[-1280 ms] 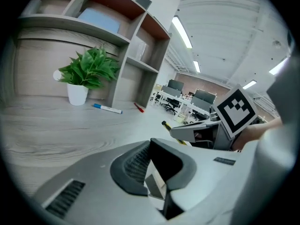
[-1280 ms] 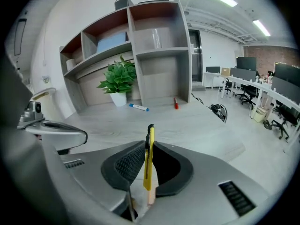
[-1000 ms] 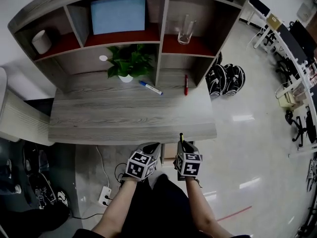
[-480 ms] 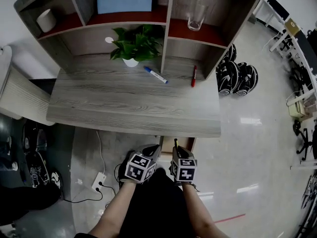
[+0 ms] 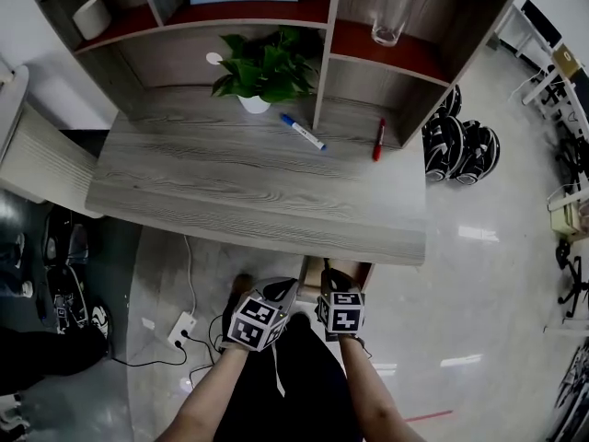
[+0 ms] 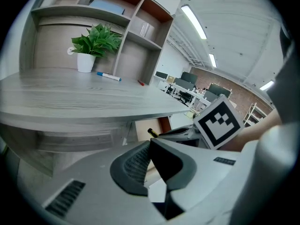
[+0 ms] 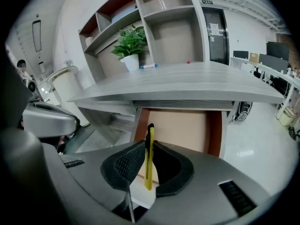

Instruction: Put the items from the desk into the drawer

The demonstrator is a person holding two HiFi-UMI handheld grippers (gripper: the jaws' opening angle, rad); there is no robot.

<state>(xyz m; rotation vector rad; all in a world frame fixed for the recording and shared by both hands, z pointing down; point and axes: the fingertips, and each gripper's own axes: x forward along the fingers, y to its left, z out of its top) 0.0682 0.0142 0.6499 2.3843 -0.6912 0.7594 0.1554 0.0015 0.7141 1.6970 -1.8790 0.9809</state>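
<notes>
My right claw (image 7: 150, 147) is clamped on a yellow utility knife (image 7: 148, 170), facing the open drawer (image 7: 187, 125) under the worktop's (image 5: 248, 182) near-right edge. My left claw (image 6: 150, 146) is closed and empty. Next I'd lower the knife in and release it. A blue marker (image 5: 303, 132) and a red pen (image 5: 378, 140) wait at the far side.

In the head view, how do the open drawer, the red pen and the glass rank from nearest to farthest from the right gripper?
1. Drawer, open under the front edge of the desk, just ahead of the right gripper, which holds a yellow knife.
2. Red pen, lying at the back of the desk, right side.
3. Glass, standing on the upper shelf, right compartment.
</notes>
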